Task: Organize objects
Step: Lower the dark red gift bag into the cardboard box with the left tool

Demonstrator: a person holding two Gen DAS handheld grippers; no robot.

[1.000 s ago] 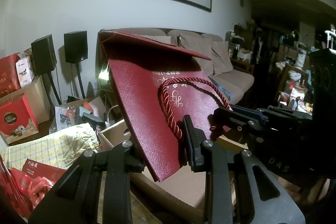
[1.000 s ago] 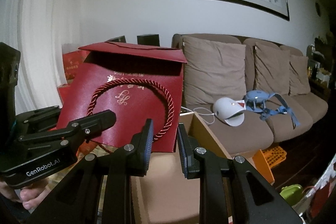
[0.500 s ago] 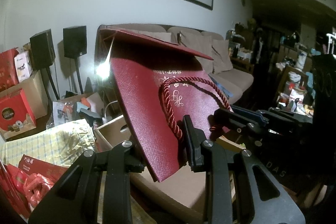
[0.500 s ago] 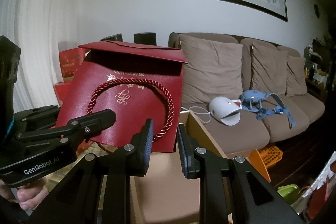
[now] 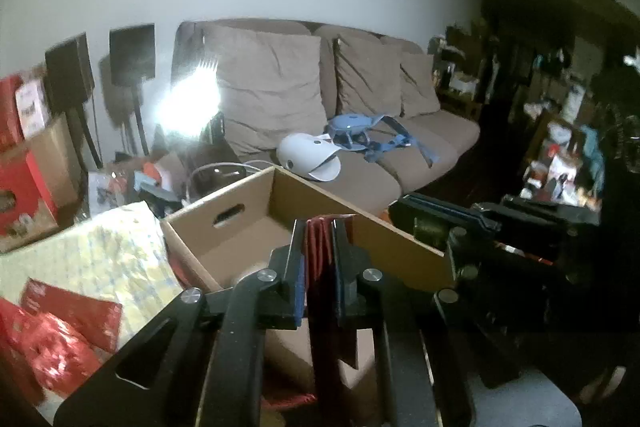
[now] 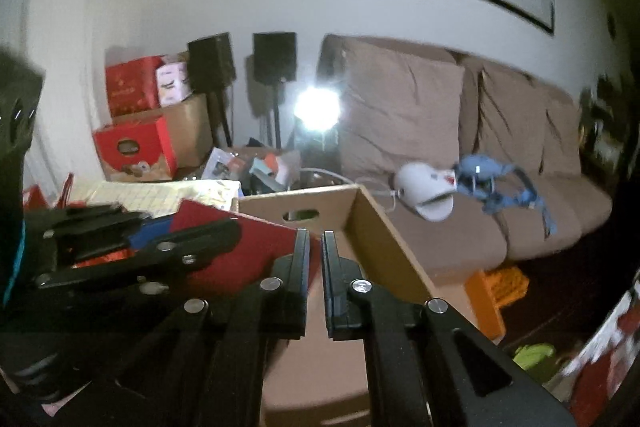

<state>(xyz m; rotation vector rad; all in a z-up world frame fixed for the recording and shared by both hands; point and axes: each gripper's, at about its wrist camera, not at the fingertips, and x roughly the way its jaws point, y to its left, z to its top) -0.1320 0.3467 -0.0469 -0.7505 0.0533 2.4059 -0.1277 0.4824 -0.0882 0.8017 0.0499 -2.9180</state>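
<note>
Red gift bag (image 5: pixel 320 259) sits pinched edge-on between my left fingers (image 5: pixel 298 259), their pads pressed onto its folded thickness. It hangs just over the open cardboard box (image 5: pixel 240 215), whose floor lies directly below and ahead of my left gripper (image 5: pixel 320 251). From the right wrist view the bag (image 6: pixel 248 247) lies tilted, its flat face stretching from my left side toward the box's near wall (image 6: pixel 384 239). My right fingers (image 6: pixel 332 267) stand close together with only a thin gap; the bag's corner seems to sit there, but I cannot tell whether they grip it. My left hand is the nearer one for lowering it, I judge, long edge along the box.
</note>
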